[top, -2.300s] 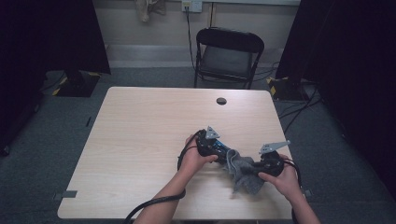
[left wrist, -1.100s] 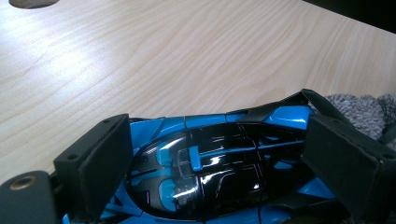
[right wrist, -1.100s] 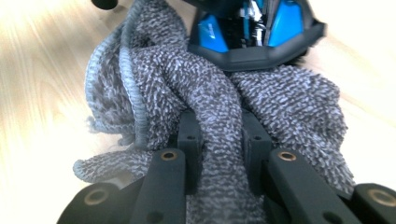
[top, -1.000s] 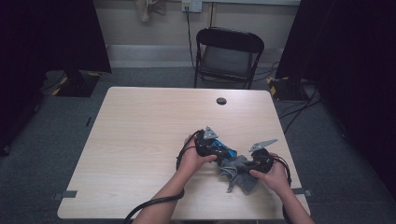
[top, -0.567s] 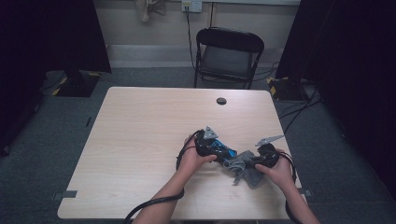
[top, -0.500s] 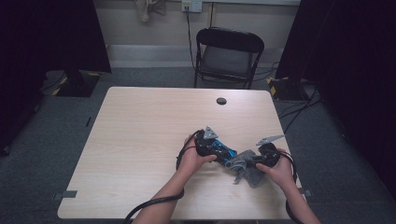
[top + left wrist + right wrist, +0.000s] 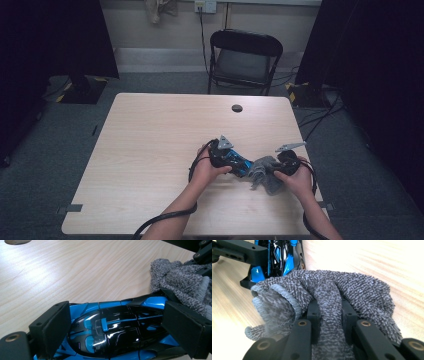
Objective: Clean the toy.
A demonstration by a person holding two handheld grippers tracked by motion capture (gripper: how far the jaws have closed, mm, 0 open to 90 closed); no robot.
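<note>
A blue and black toy car [image 7: 115,332] lies on the wooden table [image 7: 160,145], and my left gripper [image 7: 117,327] is shut on its two sides. In the high view the toy car [image 7: 239,164] sits near the table's front right, held by the left gripper [image 7: 235,162]. My right gripper [image 7: 329,310] is shut on a grey knitted cloth [image 7: 332,292], which bunches over its jaws. The cloth [image 7: 265,172] touches the car's far end, next to the right gripper [image 7: 272,175]. In the left gripper view the cloth [image 7: 180,280] drapes against the car's nose.
A round dark cable hole [image 7: 237,108] sits at the table's far side. A black folding chair [image 7: 245,57] stands beyond the table. Cables trail from both grippers off the near edge. The table's left half is bare wood.
My right gripper has shifted slightly with the cloth against the car's end. The left gripper and the car have stayed in place.
</note>
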